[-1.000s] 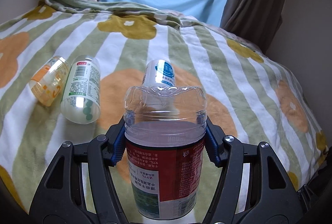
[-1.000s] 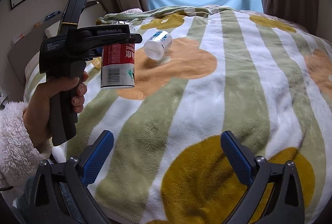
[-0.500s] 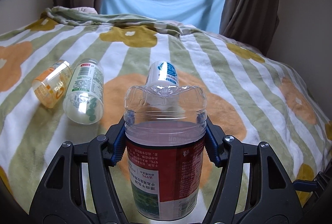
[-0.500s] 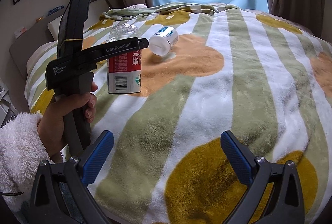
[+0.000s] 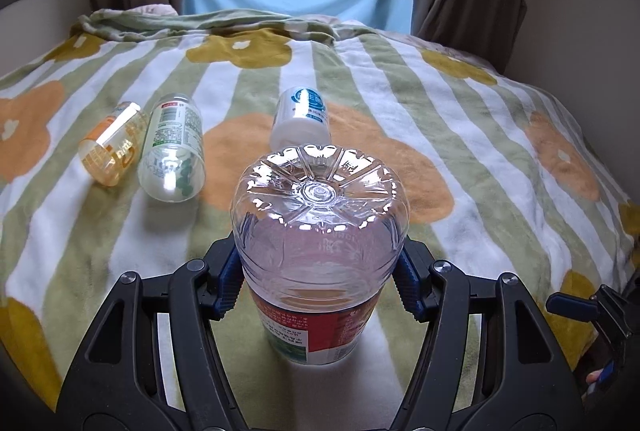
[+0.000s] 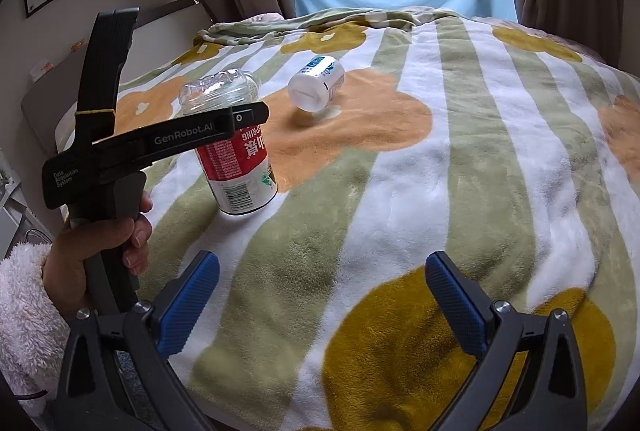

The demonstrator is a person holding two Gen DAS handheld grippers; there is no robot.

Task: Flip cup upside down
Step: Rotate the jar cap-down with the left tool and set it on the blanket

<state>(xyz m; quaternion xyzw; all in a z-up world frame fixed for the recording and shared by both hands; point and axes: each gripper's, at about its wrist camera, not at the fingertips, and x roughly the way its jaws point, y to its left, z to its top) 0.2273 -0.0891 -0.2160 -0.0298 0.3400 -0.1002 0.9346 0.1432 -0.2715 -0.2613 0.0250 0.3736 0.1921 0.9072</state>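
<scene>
The cup [image 5: 320, 231] is a cut clear plastic bottle with a red and white label. It is held upside down, closed base up and open rim down. My left gripper [image 5: 319, 283] is shut on its clear upper part, with blue pads [image 5: 230, 281] on both sides. From the right wrist view the cup [image 6: 236, 167] leans a little, and its rim is at or just touching the blanket [image 6: 400, 191]. My right gripper [image 6: 322, 297] is open and holds nothing, low over the blanket's near edge and apart from the cup.
A white bottle with a blue label [image 5: 300, 119] lies on its side just beyond the cup. To the left lie a clear green-labelled cup [image 5: 174, 147] and an orange cup [image 5: 110, 145]. A hand in a fluffy white sleeve [image 6: 100, 247] grips the left tool.
The left gripper has come down with the cup, from mid-air to the blanket, and tipped forward so that the cup's base faces its camera. The right gripper has stayed open and almost still.
</scene>
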